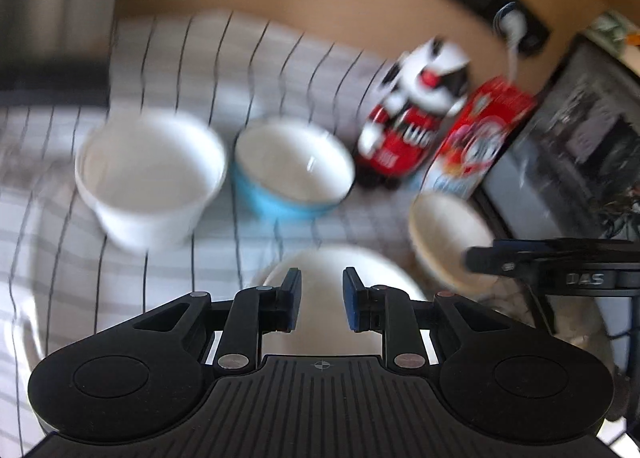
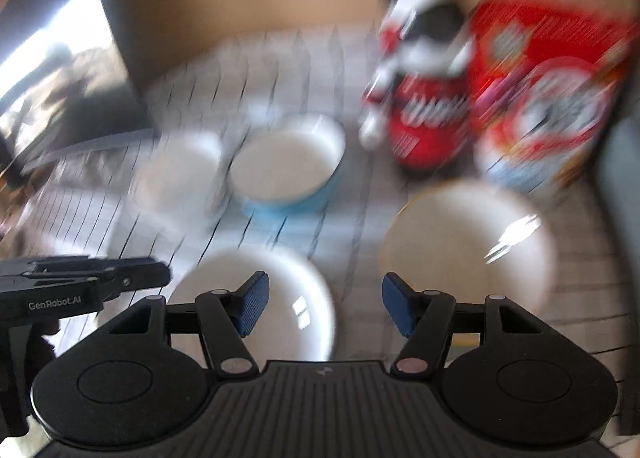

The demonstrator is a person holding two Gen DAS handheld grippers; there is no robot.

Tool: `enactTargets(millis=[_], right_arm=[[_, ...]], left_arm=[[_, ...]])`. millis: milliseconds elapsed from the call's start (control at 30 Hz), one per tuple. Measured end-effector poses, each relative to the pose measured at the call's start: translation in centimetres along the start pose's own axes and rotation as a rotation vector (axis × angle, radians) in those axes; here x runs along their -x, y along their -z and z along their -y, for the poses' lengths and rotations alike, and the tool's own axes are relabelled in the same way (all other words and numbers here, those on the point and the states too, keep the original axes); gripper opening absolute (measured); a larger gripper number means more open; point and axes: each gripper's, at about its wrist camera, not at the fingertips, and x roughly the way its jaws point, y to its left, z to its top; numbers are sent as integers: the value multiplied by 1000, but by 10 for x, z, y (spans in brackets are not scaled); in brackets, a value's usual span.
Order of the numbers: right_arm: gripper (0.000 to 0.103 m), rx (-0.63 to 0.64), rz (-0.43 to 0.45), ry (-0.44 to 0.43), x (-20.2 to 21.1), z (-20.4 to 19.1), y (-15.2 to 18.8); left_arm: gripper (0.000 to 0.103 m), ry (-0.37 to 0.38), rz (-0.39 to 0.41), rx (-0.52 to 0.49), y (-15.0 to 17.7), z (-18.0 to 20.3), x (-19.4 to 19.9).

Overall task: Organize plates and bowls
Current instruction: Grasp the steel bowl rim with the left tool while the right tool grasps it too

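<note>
The left gripper hangs low over the near white bowl, jaws a little apart with nothing between them; whether a finger touches the rim is lost in the blur. The right gripper sits beside it, jaws wide and empty, with that same white bowl under its left finger and the tan-rimmed bowl just ahead on its right.

Moving outward on the checked cloth: a blue bowl stands in the middle, and a tall white bowl close on its left, the two near touching. Behind them stand a black-and-white plush toy and a red box, side by side against the tan wall.

As for progress, it looks like early going. Four bowls are in sight and every one stands alone, none nested, none stacked. No plate can be made out for certain in either view; both pictures are smeared. Neither gripper holds anything, so the gathering seems yet to come, and the near white bowl looks the likeliest first pick.
</note>
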Motion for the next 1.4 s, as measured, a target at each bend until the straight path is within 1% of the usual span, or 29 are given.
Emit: enactTargets(millis=[33, 67, 100, 133, 167, 200, 233, 267, 300, 333, 400, 467, 567, 633, 667, 733, 800, 933, 1067, 1167, 1233, 1333, 1400], right_arm=[[64, -9, 65, 51, 17, 1, 3], [65, -20, 132, 110, 33, 3, 9], [69, -34, 208, 186, 52, 6, 17], [71, -45, 282, 270, 70, 8, 26], [72, -54, 346, 352, 85, 10, 36], [74, -64, 425, 456, 101, 11, 49], [79, -68, 490, 545, 113, 13, 60], [82, -66, 544, 626, 125, 14, 72], [84, -52, 571, 685, 135, 17, 83], [84, -34, 564, 705, 141, 20, 91], [84, 2, 477, 677, 147, 31, 102], [84, 8, 378, 622, 145, 43, 111], [84, -32, 291, 483, 132, 63, 127], [84, -27, 260, 408, 117, 76, 140], [83, -25, 241, 392, 108, 81, 147], [77, -13, 201, 351, 95, 92, 158], [73, 11, 182, 306, 83, 101, 166], [72, -5, 164, 210, 61, 127, 166], [72, -29, 141, 118, 37, 146, 162], [69, -42, 109, 57, 14, 155, 154], [58, -45, 72, 36, 0, 159, 150], [53, -71, 0, -27, -18, 166, 143], [51, -77, -33, -70, -23, 167, 143]], left_arm=[[25, 0, 51, -29, 1, 7, 5], [25, 18, 92, -51, 2, 13, 9], [25, 65, 135, -61, 4, 18, 13], [25, 121, 160, -60, 7, 23, 16], [25, 188, 170, -54, 9, 28, 16], [25, 259, 170, -50, 12, 34, 15], [25, 312, 166, -51, 16, 41, 12], [25, 333, 159, -56, 22, 50, 9], [25, 345, 143, -68, 29, 61, 2], [25, 349, 121, -79, 35, 70, -3], [25, 332, 68, -82, 49, 88, -15], [25, 307, 28, -71, 64, 98, -22], [25, 246, -27, -47, 83, 108, -31], [25, 178, -44, -24, 94, 110, -34], [25, 145, -55, 7, 97, 111, -37], [25, 114, -78, 91, 106, 114, -41], [25, 88, -115, 134, 114, 118, -50], [25, -2, -141, 199, 127, 133, -64], [25, -75, -142, 242, 138, 143, -82], [25, -93, -154, 264, 143, 150, -95], [25, -95, -163, 287, 145, 151, -101], [25, -102, -174, 303, 149, 154, -106], [25, -108, -180, 301, 150, 158, -108]])
